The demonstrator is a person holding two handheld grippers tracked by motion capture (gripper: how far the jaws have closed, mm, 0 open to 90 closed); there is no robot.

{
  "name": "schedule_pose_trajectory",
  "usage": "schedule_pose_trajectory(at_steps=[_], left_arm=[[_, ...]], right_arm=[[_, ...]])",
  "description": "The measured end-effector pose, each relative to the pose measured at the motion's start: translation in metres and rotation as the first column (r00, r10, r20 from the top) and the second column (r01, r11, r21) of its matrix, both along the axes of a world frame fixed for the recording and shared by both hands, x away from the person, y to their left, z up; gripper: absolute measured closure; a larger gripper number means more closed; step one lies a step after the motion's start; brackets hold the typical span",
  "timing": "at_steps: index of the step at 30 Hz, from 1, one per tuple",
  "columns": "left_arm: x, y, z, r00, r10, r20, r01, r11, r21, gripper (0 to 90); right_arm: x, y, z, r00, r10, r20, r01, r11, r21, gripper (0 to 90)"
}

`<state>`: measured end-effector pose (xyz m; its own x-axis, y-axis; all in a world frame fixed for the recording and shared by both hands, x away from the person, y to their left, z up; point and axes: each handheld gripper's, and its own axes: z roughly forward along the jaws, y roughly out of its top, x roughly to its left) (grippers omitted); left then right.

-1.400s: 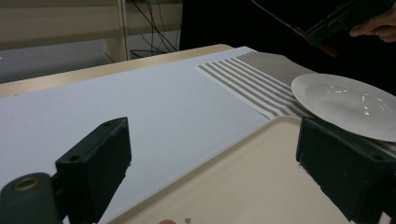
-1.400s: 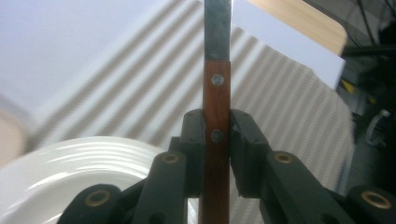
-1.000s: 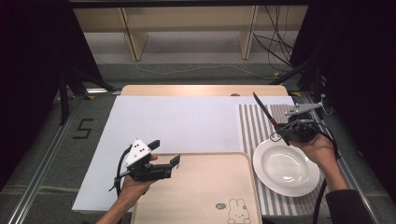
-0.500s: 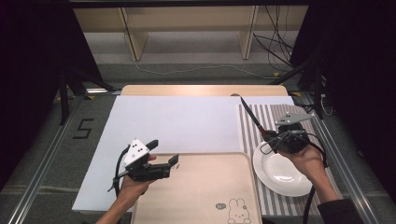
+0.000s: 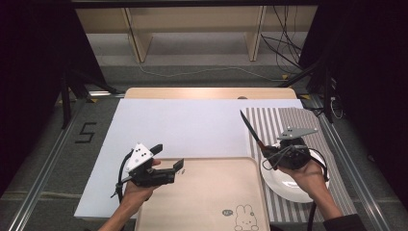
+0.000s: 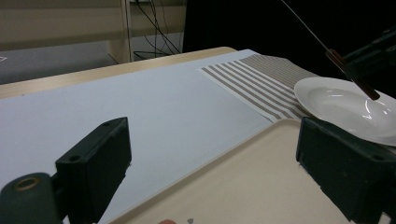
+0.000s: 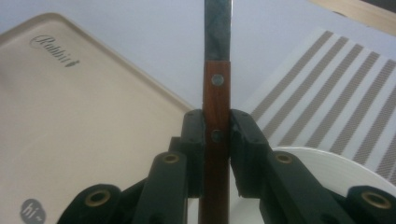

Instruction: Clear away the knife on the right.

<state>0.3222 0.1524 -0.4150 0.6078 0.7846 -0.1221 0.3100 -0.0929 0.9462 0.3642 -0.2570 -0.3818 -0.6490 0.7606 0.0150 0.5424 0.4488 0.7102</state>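
Beige tray (image 5: 216, 192) at the near edge of the counter (image 5: 202, 92), flat, with nothing inside except its printed rabbit drawing (image 5: 245, 215) near the front right corner and the word "Rabbit" in the right gripper view. White plate (image 5: 293, 185) just right of the tray, standing on a striped mat (image 5: 308, 125), with no food visible on the part that shows; partly covered by the right hand (image 5: 308, 175). Knife (image 5: 252, 131) held in the air by the right gripper (image 5: 269, 153), jaws closed tight on the brown wooden handle (image 7: 215, 116), two rivets visible there. Long axis of the knife running from the gripper up and to the left in the high view, dark blade rising away from the person, tip over the left edge of the striped mat, next to the white sheet (image 5: 192, 125). Handle end above the left rim of the plate, just beside the right edge of the tray. Left gripper (image 5: 166, 166) held over the far left corner of the tray, jaws wide apart and holding nothing, pointing to the right toward the plate. In the left gripper view, tray rim (image 6: 224, 158) low between the jaws, plate (image 6: 345, 105) and knife handle (image 6: 350, 74) farther off at the right. Large free area of white sheet behind the tray, from the left edge to the striped mat, and bare wood strip of counter along the far side.
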Motion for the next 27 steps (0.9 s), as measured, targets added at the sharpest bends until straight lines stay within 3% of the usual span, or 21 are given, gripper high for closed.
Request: schedule_pose_trajectory(at_steps=[9,27], left_arm=[[0.000,0.000,0.000,1.0000,-0.001,0.002,0.001,1.0000,0.002,10.2],[-0.001,0.000,0.000,1.0000,0.000,0.006,0.000,1.0000,0.001,10.2]], right_arm=[[-0.016,0.014,-0.003,0.9984,0.057,-0.001,-0.057,0.998,0.017,77.2],[-0.041,0.034,-0.014,0.9891,0.120,-0.085,-0.117,0.992,0.038,77.1]])
